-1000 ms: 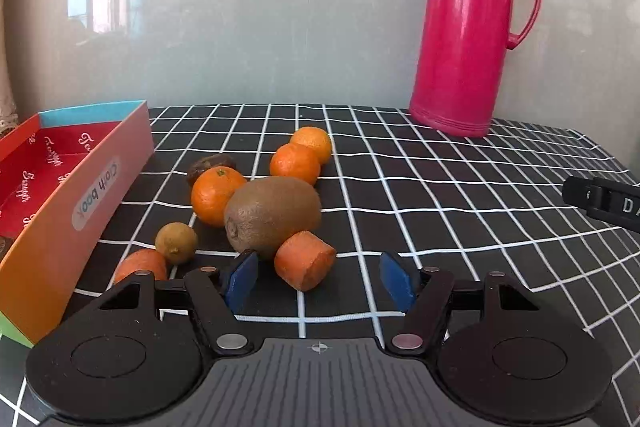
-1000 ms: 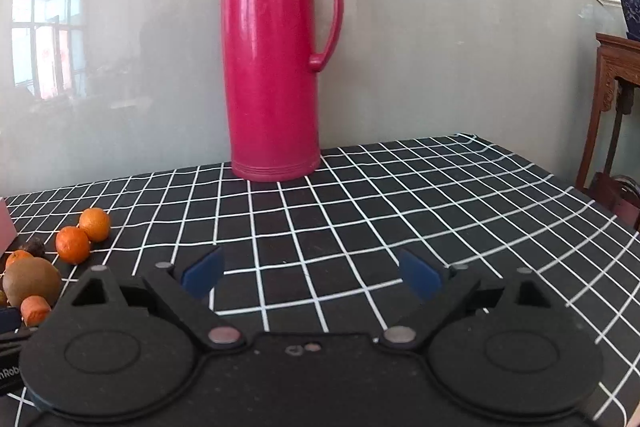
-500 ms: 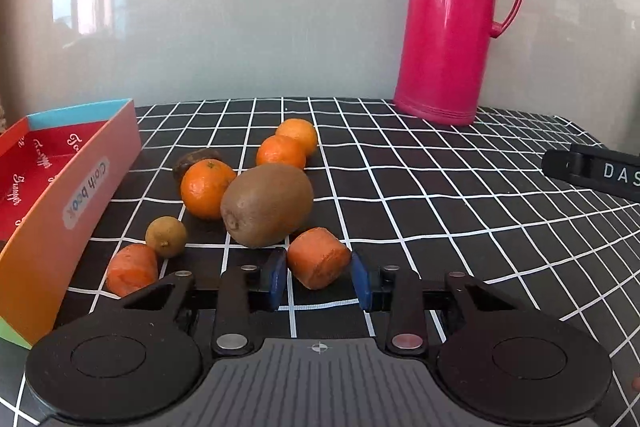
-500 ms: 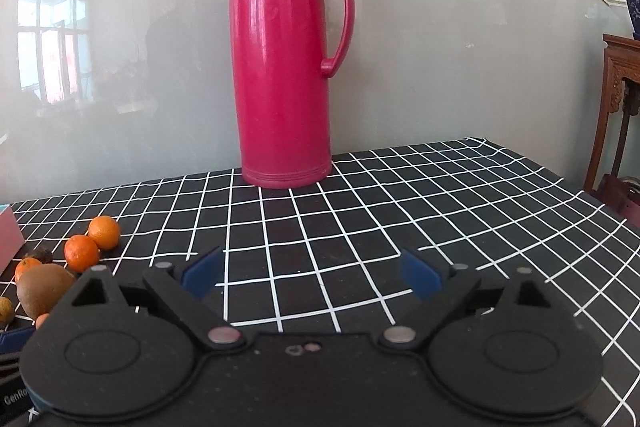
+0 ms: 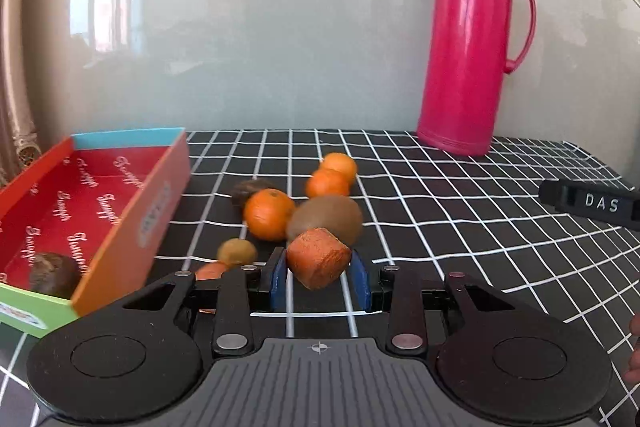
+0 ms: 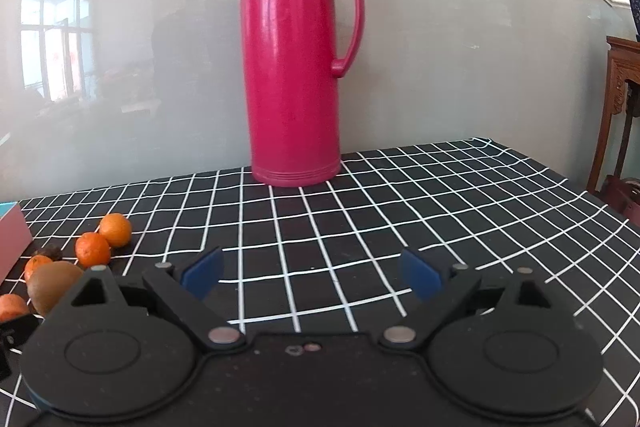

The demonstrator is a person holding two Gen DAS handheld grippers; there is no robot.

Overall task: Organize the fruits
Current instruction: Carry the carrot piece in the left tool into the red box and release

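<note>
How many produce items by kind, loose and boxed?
Oranges: 3
Carrot pieces: 2, one in the left tool, one on the cloth
Kiwi: 1
Small green-brown fruit: 1
Dark brown fruit: 2, one loose, one in the box
Total: 9

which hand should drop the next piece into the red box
Left: its gripper already clamps the orange carrot chunk, with the red cardboard box just beside it. The right gripper is open and empty.

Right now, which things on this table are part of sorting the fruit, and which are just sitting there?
Part of the job: carrot piece in the left gripper, kiwi, tangerines, red box.
Just there: pink thermos, checked tablecloth, idle right gripper.
</note>
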